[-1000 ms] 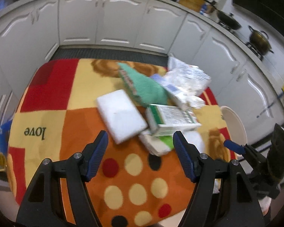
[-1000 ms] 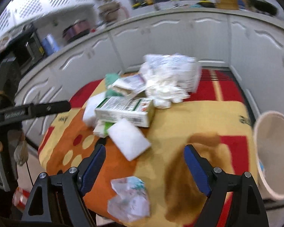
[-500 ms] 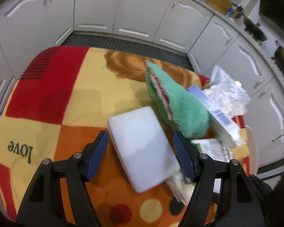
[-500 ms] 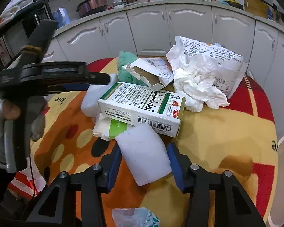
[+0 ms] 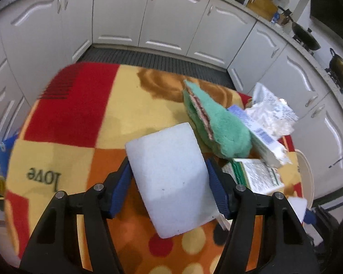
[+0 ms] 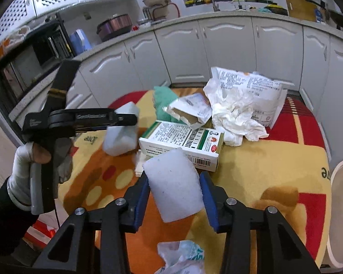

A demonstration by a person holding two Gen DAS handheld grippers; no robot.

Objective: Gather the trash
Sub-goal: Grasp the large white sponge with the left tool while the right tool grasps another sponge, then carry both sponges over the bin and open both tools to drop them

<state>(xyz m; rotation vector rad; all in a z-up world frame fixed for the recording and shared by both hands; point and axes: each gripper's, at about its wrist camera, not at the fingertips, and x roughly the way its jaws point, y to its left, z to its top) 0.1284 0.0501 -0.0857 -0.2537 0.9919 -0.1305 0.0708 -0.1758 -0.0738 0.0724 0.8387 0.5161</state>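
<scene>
Two grippers: each one is squeezing a white foam block over the table
Left gripper [image 5: 168,182]: its blue pads [image 5: 121,186] are pressing both sides of the big white foam block [image 5: 171,180]; the block is sitting tilted, lifted off the cloth
Right gripper [image 6: 173,196]: its jaws are closing on the small white foam block [image 6: 175,183], just beside the green and white box [image 6: 183,145]
Feel and shape: the blocks are looking soft and boxy; the green cloth [image 5: 217,130] is looking fluffy; the crumpled white paper [image 6: 235,111] is lying wrinkled; the tablecloth [image 5: 75,105] is fuzzy, with red, yellow and orange squares
Only the right view is showing: the gloved left hand [image 6: 34,159]; a crinkly plastic wrapper [image 6: 183,258] near the table edge
Bin: the white bin rim [image 6: 340,205] is waiting beside the table
</scene>
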